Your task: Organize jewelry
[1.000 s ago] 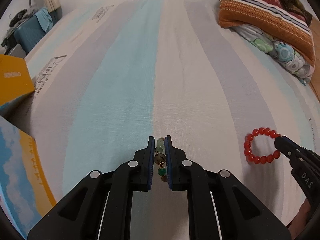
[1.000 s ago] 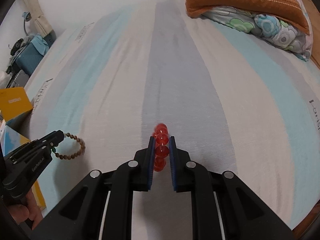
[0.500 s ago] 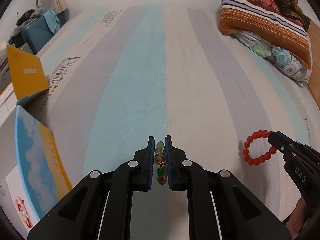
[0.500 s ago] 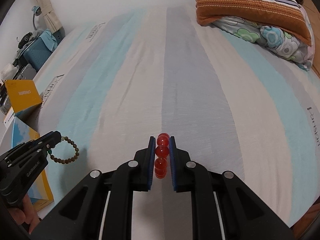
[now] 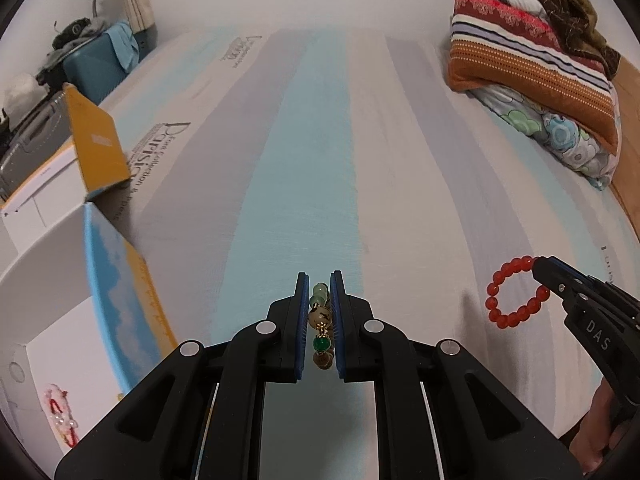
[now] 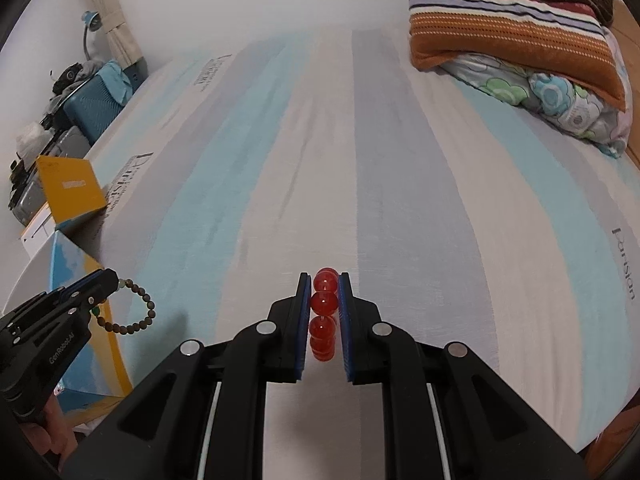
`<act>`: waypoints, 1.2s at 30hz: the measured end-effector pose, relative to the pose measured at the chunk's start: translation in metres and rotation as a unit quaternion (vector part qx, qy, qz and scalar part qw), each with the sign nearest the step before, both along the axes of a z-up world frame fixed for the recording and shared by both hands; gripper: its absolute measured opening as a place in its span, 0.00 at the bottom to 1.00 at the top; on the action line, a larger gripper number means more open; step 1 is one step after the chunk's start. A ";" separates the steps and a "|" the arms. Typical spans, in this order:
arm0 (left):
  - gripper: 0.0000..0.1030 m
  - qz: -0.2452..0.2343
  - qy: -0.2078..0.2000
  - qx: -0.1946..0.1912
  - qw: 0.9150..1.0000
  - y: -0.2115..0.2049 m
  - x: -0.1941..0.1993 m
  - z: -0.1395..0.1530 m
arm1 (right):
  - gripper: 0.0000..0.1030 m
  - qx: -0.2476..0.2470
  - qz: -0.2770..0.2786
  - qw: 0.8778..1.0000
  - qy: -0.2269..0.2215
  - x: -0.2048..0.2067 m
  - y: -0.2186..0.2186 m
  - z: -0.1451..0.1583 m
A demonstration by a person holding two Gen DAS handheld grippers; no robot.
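My left gripper [image 5: 320,288] is shut on a brown wooden bead bracelet [image 5: 320,320] with green and pale beads; in the right wrist view the bracelet [image 6: 134,314] hangs from it as a loop above the striped bed. My right gripper [image 6: 325,280] is shut on a red bead bracelet [image 6: 324,304], which hangs as a ring [image 5: 514,294] in the left wrist view. An open white box [image 5: 52,304] with a blue and yellow lid stands at the left, with a pink trinket [image 5: 60,412] inside.
A striped mattress [image 6: 400,160] fills both views. Folded blankets and a floral quilt [image 5: 532,76] lie at the far right. A yellow box [image 5: 96,148] and a blue suitcase [image 5: 96,60] stand at the left edge.
Both grippers have risen and drawn back from the bed, each carrying its bracelet. The left gripper has moved toward the white box, which now shows more fully.
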State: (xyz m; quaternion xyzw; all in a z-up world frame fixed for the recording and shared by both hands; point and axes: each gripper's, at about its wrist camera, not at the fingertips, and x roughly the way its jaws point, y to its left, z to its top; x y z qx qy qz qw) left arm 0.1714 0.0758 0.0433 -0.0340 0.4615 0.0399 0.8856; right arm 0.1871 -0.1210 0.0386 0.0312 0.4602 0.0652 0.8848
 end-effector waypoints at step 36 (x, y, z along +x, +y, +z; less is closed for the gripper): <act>0.10 0.106 -0.062 0.000 0.992 0.133 -0.116 0.064 | 0.12 0.016 0.093 0.994 -0.052 -0.056 0.133 0.074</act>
